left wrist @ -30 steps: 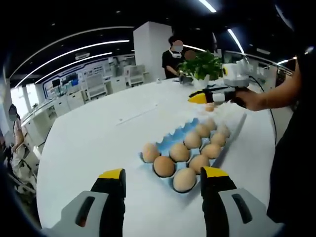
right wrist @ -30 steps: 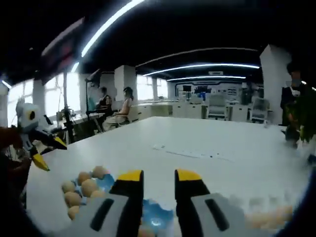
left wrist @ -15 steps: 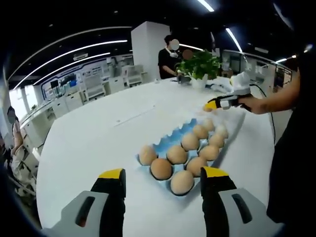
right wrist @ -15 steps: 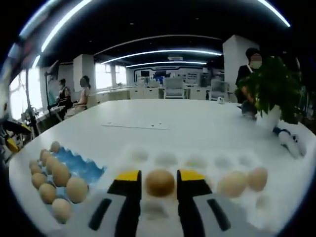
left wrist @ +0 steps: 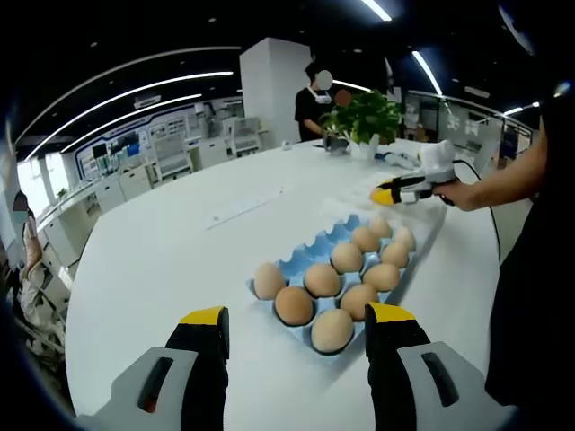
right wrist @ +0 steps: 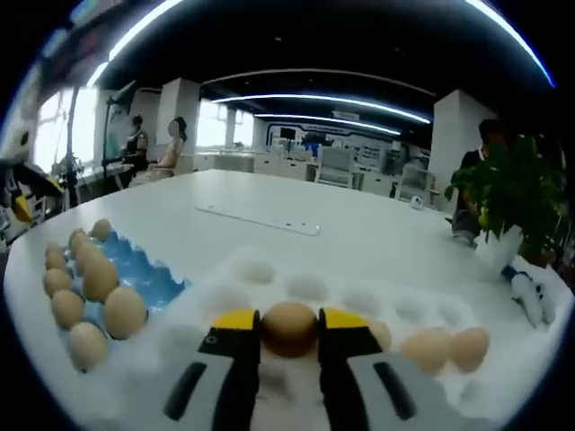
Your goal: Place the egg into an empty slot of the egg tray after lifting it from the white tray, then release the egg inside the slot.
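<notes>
Resting between the yellow-tipped fingers [right wrist: 235, 325] of the right gripper [right wrist: 289, 330], the egg [right wrist: 289, 329] sits over the white tray [right wrist: 305, 289], and both tips touch its sides. Half a second ago the same egg lay in the gap with a sliver of space either side; now the tips have closed onto it, so the grasp looks made and lifting is the step to come. Whether the egg has already left its cup cannot be told. Its long axis runs across the gap, from one fingertip to the other, roughly level with the tray; which end is the blunter is too blurred to say.

Two more eggs [right wrist: 449, 348] lie in cups toward the right end of this tray. Just beside the tray's left end stands the blue egg tray [right wrist: 144, 274], eggs along its outer rows and bare blue cups along the side nearest the white tray.

In the left gripper view, the left gripper [left wrist: 298, 330] hangs above the near edge of the white worktop [left wrist: 171, 260], fingers spread wide, holding nothing. A potted plant [left wrist: 364, 121] stands at the far edge.
</notes>
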